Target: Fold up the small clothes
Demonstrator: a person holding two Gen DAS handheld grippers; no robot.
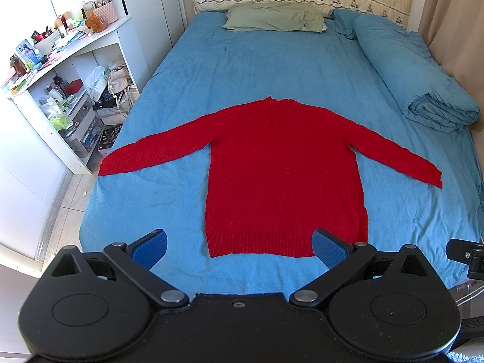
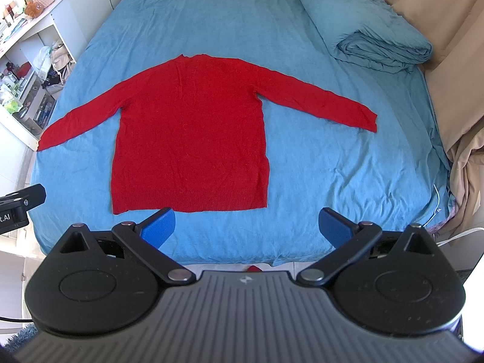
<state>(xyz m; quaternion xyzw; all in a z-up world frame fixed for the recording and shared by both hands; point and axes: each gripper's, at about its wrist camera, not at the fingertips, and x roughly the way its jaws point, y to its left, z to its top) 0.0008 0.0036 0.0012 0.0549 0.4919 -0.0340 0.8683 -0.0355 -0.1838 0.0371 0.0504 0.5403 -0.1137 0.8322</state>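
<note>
A red long-sleeved sweater [image 1: 281, 169] lies flat on the blue bed sheet [image 1: 169, 199], both sleeves spread out, hem toward me. It also shows in the right wrist view [image 2: 190, 133]. My left gripper [image 1: 239, 245] is open and empty, held above the hem near the bed's front edge. My right gripper [image 2: 246, 225] is open and empty, just in front of the hem's right part, above the sheet [image 2: 317, 166]. A part of the right gripper [image 1: 467, 251] shows at the right edge of the left wrist view.
A rolled blue duvet [image 1: 402, 66] lies along the bed's right side and a green pillow [image 1: 272, 18] at the head. White shelves full of small items [image 1: 60, 84] stand left of the bed. Beige curtains [image 2: 453, 75] hang on the right.
</note>
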